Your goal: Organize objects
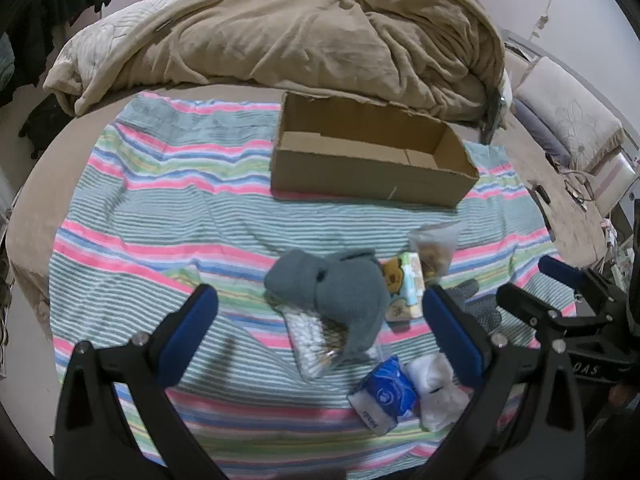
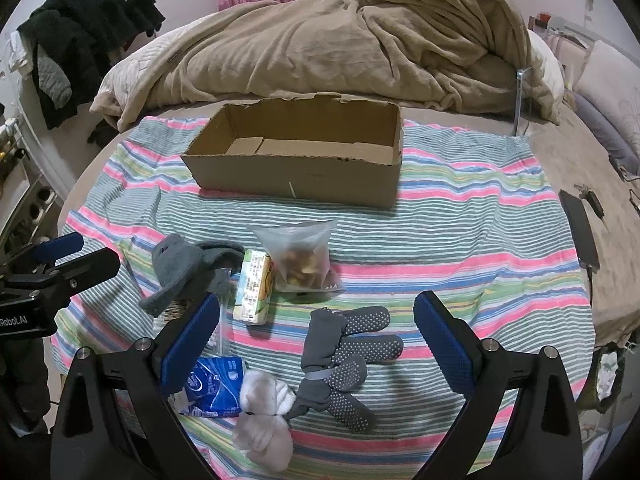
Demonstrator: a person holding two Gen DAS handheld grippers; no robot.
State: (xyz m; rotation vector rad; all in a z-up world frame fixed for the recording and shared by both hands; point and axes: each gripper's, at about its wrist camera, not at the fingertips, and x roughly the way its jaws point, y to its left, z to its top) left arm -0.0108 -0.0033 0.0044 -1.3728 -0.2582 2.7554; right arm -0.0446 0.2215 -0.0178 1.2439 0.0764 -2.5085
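An open, empty cardboard box [image 1: 372,168] [image 2: 304,160] stands on a striped cloth [image 1: 180,208] [image 2: 460,220] on the bed. In front of it lie bundled grey-blue socks [image 1: 332,288] [image 2: 180,268], a bag of cotton swabs [image 1: 316,344], a small carton [image 1: 406,284] [image 2: 256,284], a snack bag [image 1: 434,246] [image 2: 300,256], a blue tissue pack [image 1: 384,394] [image 2: 216,386], white socks [image 1: 438,390] [image 2: 264,416] and grey dotted grip socks [image 2: 344,364]. My left gripper [image 1: 320,336] is open above the grey-blue socks and swabs. My right gripper [image 2: 316,344] is open above the dotted socks.
A crumpled tan blanket [image 1: 320,36] [image 2: 360,44] fills the bed behind the box. A phone [image 2: 580,232] and cables lie on the bed at the right. Dark clothes [image 2: 88,32] hang at the left. Pillows [image 1: 568,120] sit at the far right.
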